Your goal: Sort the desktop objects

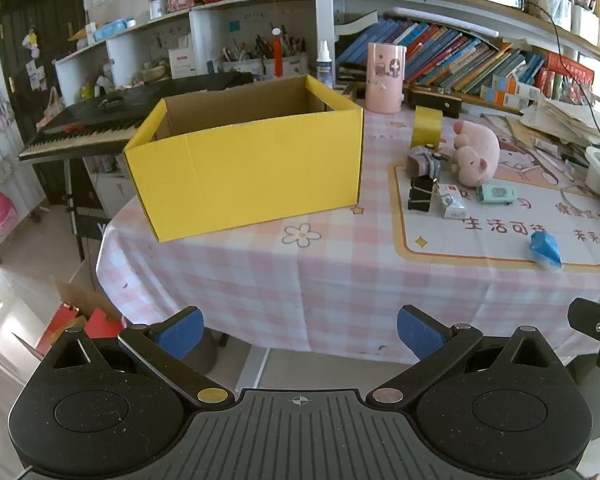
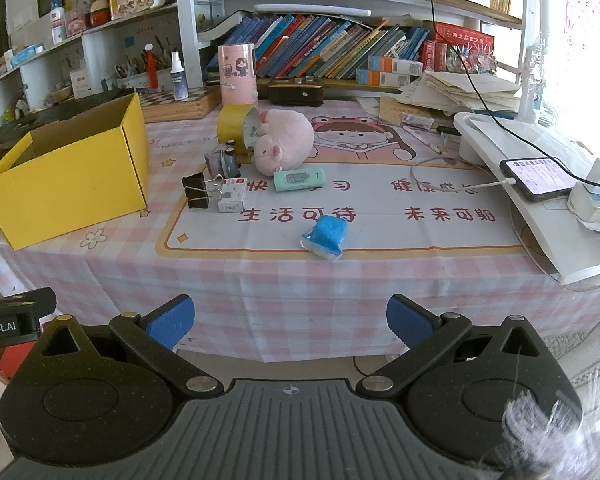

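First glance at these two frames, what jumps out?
The open yellow cardboard box dominates, standing on the left part of the pink checked tablecloth. Right of it, a pink plush pig lies on the desk mat among small clutter: black binder clips, a mint-green case and a blue packet nearer the front edge. Both claws, left claw and right claw, hang open short of the table, holding nothing.

Left claw [image 1: 299, 334], right claw [image 2: 291, 322]: black linkages, blue pads, ribbed grey base.
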{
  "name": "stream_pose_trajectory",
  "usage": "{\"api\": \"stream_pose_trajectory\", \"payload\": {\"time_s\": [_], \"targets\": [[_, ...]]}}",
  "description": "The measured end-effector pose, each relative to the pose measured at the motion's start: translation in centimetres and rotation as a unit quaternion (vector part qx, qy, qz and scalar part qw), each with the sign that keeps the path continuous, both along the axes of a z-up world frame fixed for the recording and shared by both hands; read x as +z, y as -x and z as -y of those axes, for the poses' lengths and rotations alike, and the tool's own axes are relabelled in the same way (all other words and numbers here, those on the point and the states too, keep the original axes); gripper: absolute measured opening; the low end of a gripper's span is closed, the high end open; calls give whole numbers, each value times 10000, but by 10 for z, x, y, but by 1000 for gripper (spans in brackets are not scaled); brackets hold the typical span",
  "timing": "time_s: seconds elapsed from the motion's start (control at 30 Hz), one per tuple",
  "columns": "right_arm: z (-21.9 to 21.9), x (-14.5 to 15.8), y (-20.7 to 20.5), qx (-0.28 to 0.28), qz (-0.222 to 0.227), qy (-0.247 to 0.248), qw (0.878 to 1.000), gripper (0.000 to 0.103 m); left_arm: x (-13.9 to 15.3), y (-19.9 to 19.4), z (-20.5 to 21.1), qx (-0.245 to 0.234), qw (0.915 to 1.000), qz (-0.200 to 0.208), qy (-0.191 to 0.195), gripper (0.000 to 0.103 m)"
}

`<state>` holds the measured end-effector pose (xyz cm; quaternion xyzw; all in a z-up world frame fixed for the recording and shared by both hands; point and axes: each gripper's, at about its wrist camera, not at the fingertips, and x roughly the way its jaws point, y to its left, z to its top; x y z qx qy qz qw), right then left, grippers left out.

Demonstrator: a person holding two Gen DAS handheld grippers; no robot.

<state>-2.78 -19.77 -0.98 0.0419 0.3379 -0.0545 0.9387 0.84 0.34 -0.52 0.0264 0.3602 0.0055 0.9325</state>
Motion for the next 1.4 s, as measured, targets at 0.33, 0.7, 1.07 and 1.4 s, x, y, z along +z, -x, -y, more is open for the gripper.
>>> {"api": "stream_pose_trajectory", "payload": {"time_s": [0.33, 0.7, 1.07, 1.4], "targets": [[-1, 0, -1, 1, -4, -2, 10000, 103, -1, -1, -2, 30, 10000, -52, 29, 103], [0, 0, 0, 0, -5, -6, 10000, 103, -1, 0, -3, 56, 10000, -28, 22, 103], [0, 2, 4, 3, 29, 1, 10000, 103, 2, 1, -3, 65, 10000, 20, 26, 103], [3, 6, 7, -19, 66, -8, 10000, 103, 4, 2, -3, 88, 10000, 44, -8, 103]]}}
